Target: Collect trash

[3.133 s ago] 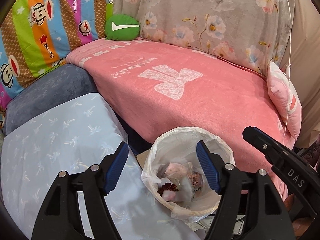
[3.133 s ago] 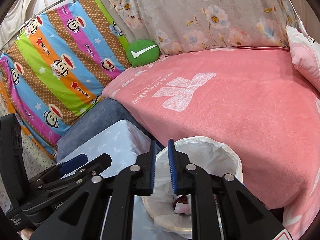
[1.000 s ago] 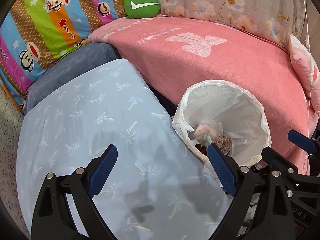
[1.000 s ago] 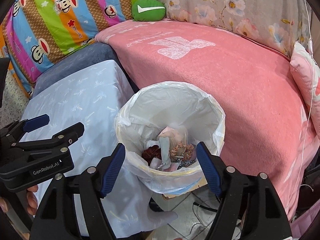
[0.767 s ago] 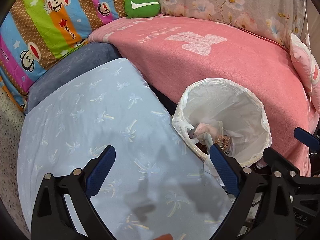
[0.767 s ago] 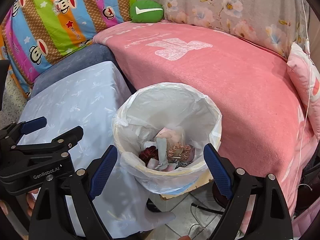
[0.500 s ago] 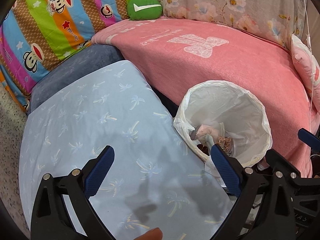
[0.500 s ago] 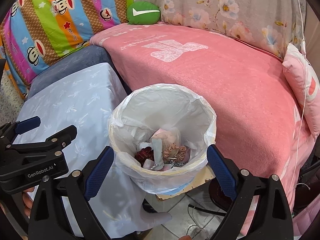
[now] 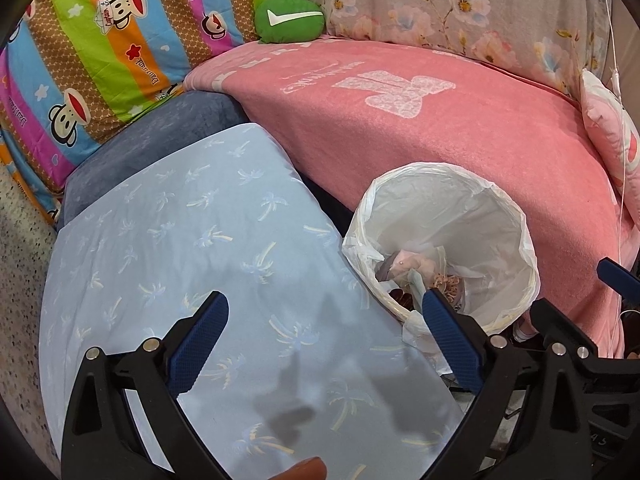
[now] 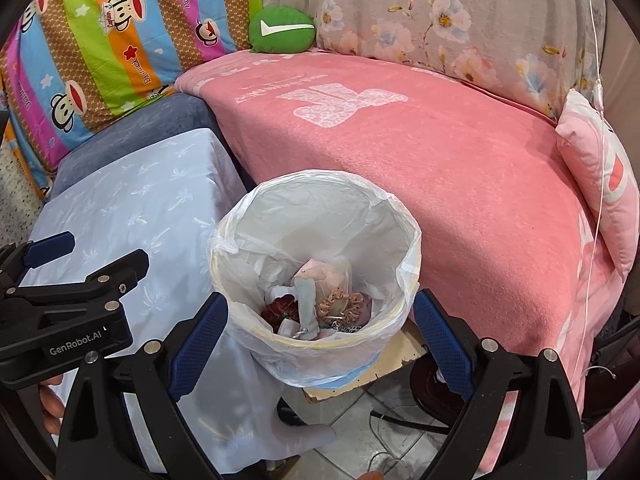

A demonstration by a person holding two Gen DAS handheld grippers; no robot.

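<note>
Both claws, left (image 9: 324,336) and right (image 10: 320,328), gape empty. Lined bin (image 10: 316,248) holds trash (image 10: 320,300), wedged between table (image 9: 180,240) and pink bed (image 10: 440,152).

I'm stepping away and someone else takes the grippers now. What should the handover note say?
Left gripper: open, empty, over the blue palm-print cloth.
Right gripper: open, empty, jaws either side of the bin without touching it.
Bin: lined with a white bag, between the cloth-covered surface and the pink blanket; trash lies at its bottom.
Done: some trash is binned.
Left: no loose trash shows in either view; look elsewhere.
</note>
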